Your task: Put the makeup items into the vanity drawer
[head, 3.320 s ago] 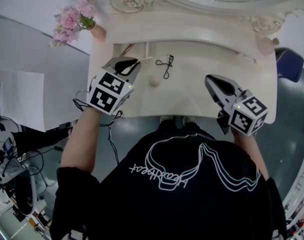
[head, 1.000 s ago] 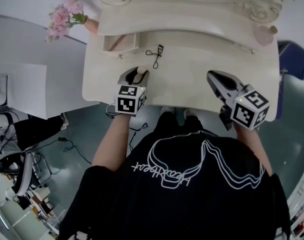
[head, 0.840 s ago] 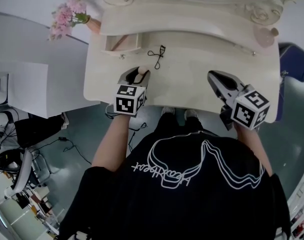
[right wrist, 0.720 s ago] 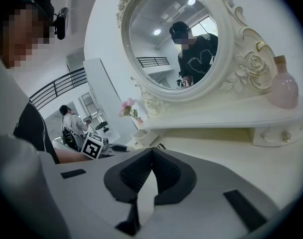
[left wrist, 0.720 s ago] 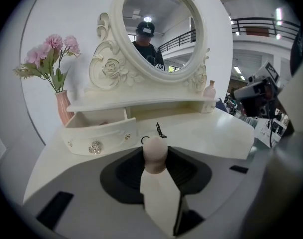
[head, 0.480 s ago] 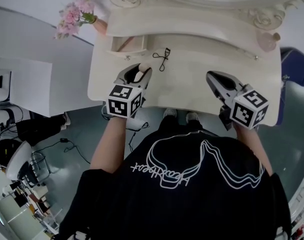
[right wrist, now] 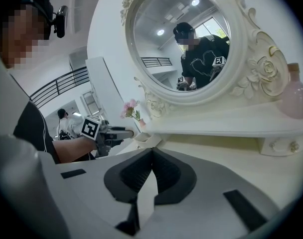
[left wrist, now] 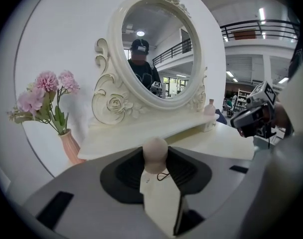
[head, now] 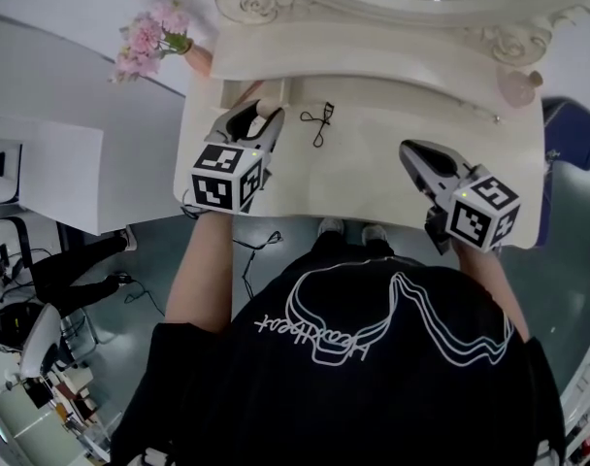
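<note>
Carrying step of the drawer task. The left hand-held gripper (head: 259, 115) pinches a round beige makeup sponge (left wrist: 155, 153) between its dark pads; the sponge's rounded end stands out beyond the jaw tips, toward the mirror. In the head view this hand-held gripper hangs at the left end of the desk (head: 373, 168), its tips just beside the front edge of the small open drawer (head: 239, 93). The sponge appears to be not yet inside.

The right hand-held gripper (right wrist: 151, 153) has its jaws pressed together with nothing between them. It hovers over the right side of the desk, well apart from the drawer.

An eyelash curler (head: 320, 124) lies on the desk just right of the drawer, so the task is judged partly done.

Next move, as judged: bring the sponge over the drawer opening, lower it clear of the drawer's front wall, then part the jaws. The soft sponge may cling to a pad or roll on release.
</note>
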{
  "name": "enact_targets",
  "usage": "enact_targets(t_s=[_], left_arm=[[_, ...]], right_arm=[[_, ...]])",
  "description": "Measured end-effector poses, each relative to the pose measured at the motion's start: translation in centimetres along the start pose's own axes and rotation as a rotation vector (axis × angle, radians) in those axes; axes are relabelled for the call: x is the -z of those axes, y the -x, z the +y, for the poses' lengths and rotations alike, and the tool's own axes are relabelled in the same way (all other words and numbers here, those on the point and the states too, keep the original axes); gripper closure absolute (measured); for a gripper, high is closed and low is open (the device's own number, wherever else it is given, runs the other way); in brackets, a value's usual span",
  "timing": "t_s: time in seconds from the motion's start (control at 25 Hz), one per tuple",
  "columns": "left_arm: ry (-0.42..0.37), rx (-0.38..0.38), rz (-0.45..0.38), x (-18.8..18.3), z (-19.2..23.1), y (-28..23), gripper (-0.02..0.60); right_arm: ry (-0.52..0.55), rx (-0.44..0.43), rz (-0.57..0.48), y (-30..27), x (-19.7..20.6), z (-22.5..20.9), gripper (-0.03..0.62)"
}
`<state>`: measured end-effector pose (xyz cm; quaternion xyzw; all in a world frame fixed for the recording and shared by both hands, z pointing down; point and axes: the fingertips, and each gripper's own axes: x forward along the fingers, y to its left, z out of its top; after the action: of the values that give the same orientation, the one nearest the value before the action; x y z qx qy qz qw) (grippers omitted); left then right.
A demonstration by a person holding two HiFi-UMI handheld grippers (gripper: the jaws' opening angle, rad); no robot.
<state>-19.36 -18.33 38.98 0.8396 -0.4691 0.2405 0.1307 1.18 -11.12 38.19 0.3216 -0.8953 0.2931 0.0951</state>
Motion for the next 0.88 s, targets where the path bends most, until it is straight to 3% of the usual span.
enact_targets(t_s=[0.2, 0.6, 0.88], left_arm=[[-0.010, -0.017, 0.017, -0.7, 2.4, -1.5, 0.439], [-0.032, -0.018, 0.167, 3.2, 5.9, -5.6, 0.433], [-0.036, 0.017, 0.209, 4.4, 6.2, -6.5, 0.423]], right_arm=[[-0.006, 0.021, -0.004, -0.2, -0.4, -0.6, 0.588], [-0.022, 0.048, 0.012, -1.9, -1.1, -1.5, 0.588], [-0.026, 0.048, 0.021, -3.3, -1.2, -1.3, 0.588]])
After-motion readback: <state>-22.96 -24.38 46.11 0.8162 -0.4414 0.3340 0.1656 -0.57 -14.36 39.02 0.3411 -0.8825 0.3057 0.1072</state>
